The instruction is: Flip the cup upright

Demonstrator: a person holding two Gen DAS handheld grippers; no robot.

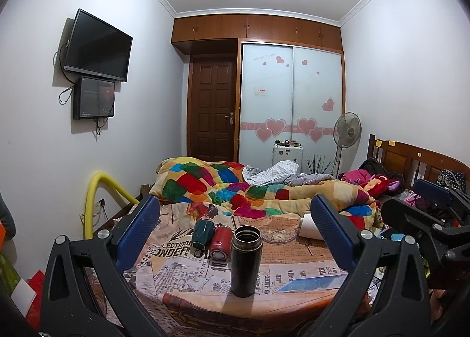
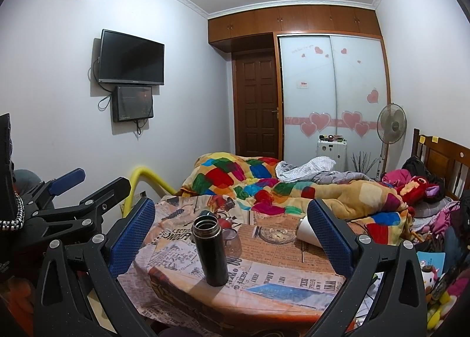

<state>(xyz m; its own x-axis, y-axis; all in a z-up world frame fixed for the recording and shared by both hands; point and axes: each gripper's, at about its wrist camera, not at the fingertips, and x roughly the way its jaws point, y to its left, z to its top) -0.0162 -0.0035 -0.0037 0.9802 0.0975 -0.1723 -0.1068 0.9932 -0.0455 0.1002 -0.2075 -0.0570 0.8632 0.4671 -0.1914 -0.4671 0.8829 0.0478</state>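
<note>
Cup: black flask (image 1: 246, 260) upright on worktop (image 1: 293, 284), centred ahead.
Left gripper (image 1: 235, 237): fingers spread, empty.
Right gripper (image 2: 232, 237): fingers spread, empty.

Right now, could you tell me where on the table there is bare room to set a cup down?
The front of the table is free, on either side of the black flask. Behind the flask it is crowded: green cup, red cup, glass dish and white cup sit in a row along the back.
</note>
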